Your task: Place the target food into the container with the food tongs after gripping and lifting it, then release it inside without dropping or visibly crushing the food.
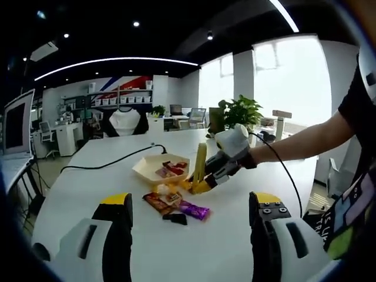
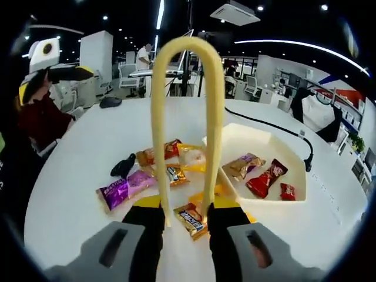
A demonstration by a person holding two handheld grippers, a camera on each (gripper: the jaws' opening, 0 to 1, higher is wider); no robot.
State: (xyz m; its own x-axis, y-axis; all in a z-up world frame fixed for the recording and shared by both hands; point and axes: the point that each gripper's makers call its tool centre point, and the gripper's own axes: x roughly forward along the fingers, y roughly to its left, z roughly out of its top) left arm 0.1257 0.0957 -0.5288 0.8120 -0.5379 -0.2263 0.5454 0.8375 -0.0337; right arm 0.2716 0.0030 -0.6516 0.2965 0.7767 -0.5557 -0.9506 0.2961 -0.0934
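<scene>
My right gripper [image 2: 187, 218] is shut on the yellow food tongs [image 2: 158, 135], whose loop stands up in front of the camera. The tong tips reach down on either side of an orange-and-blue wrapped candy [image 2: 191, 218] on the white table; I cannot tell whether they touch it. The cream container [image 2: 235, 138] sits just right of the tongs, with a brown candy [image 2: 244, 165] and red candies [image 2: 267, 178] inside. The left gripper view shows the right gripper [image 1: 226, 161] with the tongs [image 1: 200, 164] beside the container [image 1: 147, 170]. My left gripper [image 1: 191, 200] hangs open near the table's front.
Loose wrapped snacks lie left of the tongs: a purple one [image 2: 120, 189], a black one [image 2: 123, 165] and orange ones [image 2: 155, 154]. A black cable [image 1: 111, 161] runs across the table behind the container. The person's arm [image 1: 305, 138] reaches in from the right.
</scene>
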